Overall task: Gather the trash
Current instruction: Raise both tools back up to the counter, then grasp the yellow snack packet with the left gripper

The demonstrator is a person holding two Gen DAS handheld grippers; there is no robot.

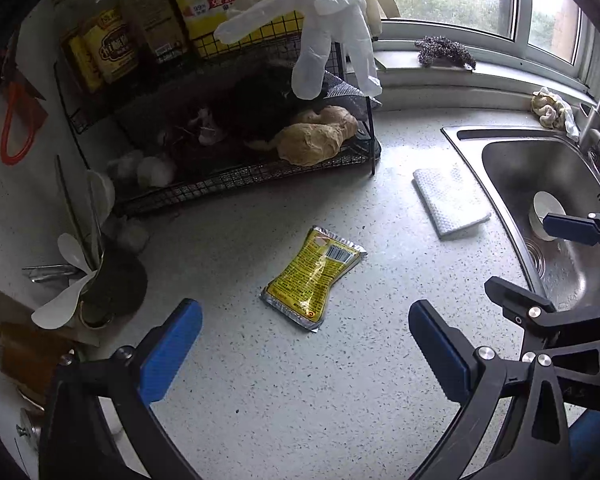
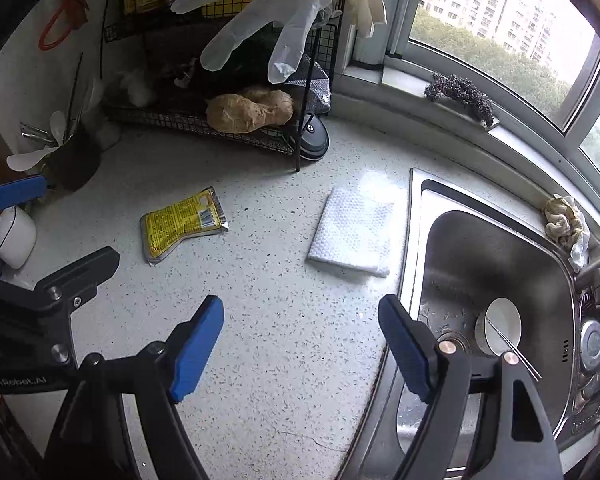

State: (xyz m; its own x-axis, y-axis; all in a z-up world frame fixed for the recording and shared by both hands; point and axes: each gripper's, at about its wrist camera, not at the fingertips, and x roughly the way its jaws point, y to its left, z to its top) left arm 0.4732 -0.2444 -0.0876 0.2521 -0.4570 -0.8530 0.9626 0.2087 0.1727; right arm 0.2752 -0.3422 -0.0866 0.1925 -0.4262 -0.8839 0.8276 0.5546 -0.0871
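A yellow and silver food packet lies flat on the speckled counter; it also shows in the right wrist view. A folded white paper towel lies beside the sink, seen too in the right wrist view. My left gripper is open and empty, hovering just short of the packet. My right gripper is open and empty over the counter by the sink's edge, short of the towel. Its fingers show at the right of the left wrist view.
A black wire rack holding ginger, garlic and bottles stands at the back, with white gloves hanging over it. A steel sink with a small bowl lies right. A crumpled rag sits by the faucet. A utensil cup stands left.
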